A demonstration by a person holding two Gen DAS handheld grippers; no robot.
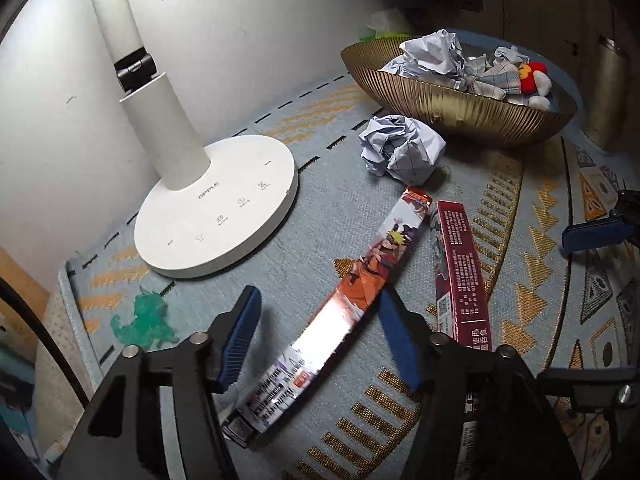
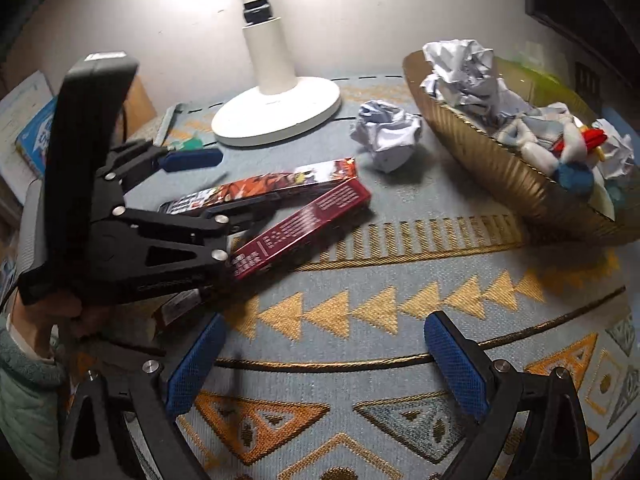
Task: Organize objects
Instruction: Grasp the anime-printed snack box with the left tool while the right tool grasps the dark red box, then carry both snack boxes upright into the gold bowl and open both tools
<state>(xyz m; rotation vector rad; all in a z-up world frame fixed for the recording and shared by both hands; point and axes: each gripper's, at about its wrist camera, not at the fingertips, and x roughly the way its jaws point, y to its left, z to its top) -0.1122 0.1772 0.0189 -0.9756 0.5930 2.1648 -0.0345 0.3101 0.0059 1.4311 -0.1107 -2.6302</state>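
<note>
Partly sorted, we judge: gold bowl [image 1: 460, 108] holds crumpled papers and a plush; paper ball [image 1: 402, 150], red box [image 1: 460, 264] remain on mat; left gripper [image 1: 320, 332] gapes astride illustrated box [image 1: 360, 276], right gripper [image 2: 324, 364] wide, empty.

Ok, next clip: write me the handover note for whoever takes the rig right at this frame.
Left gripper: open, straddling the cartoon-print box, not yet closed on it.
Right gripper: open, empty, over bare mat.
Things: dark red box lies beside the cartoon one; one crumpled paper ball sits loose between the lamp base and the gold bowl.
Done: bowl already holds paper balls and a plush toy.
Left: both boxes and the loose ball.
</note>
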